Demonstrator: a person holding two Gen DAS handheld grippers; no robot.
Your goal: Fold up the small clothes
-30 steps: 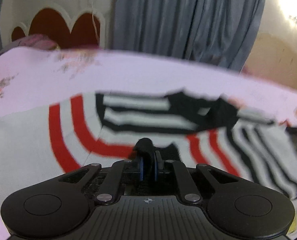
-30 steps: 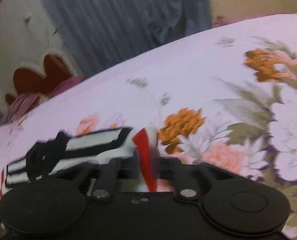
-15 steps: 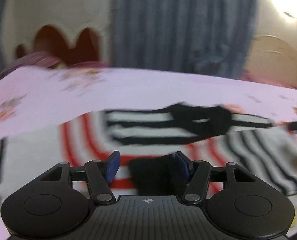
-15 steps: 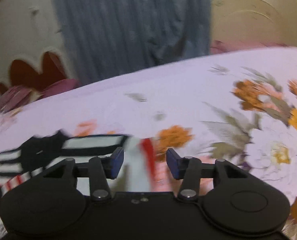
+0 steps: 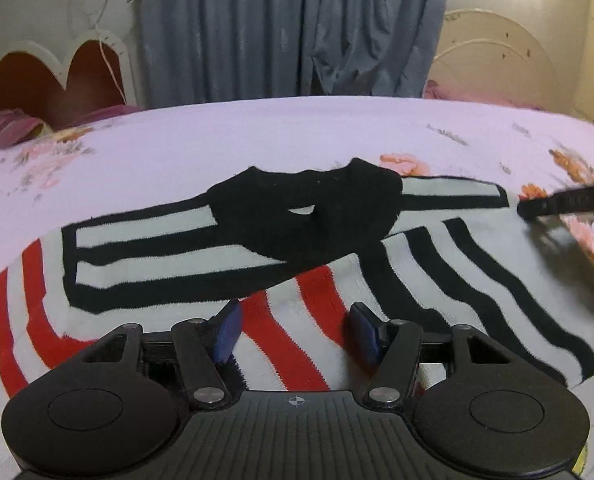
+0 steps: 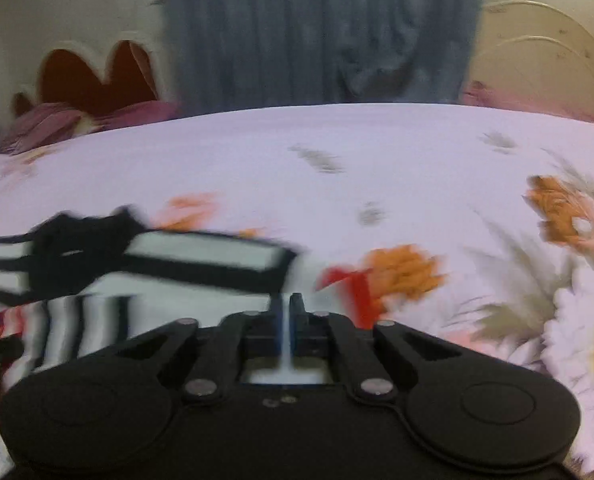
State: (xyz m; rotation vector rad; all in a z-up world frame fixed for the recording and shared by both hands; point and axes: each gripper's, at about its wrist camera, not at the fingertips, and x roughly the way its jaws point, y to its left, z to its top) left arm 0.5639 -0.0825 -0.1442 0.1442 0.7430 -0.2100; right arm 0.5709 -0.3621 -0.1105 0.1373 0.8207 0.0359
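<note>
A small knit sweater (image 5: 157, 264), white with black and red stripes and a black collar (image 5: 297, 216), lies flat on the bed, its sleeves folded across the chest. My left gripper (image 5: 295, 320) hovers over the red-striped lower part, open, with nothing between its blue pads (image 5: 229, 328). In the blurred right wrist view my right gripper (image 6: 285, 312) sits at the sweater's (image 6: 201, 252) right edge, jaws closing to shut. A white sliver shows between its pads; I cannot tell whether cloth is pinched. One of its black fingers (image 5: 569, 200) enters the left wrist view at the far right.
The bed carries a pale pink sheet (image 5: 297, 136) with orange and pink flowers (image 6: 401, 272). Behind it hang grey-blue curtains (image 5: 289, 28). A red heart-shaped headboard (image 5: 57, 76) and crumpled pink cloth (image 5: 9, 128) are at the back left, a cream headboard (image 5: 497, 52) at the back right.
My left gripper let go of the dark cloth, opened and shifted over the sweater. My right gripper dropped the red-and-white edge, opened, then shut again.
</note>
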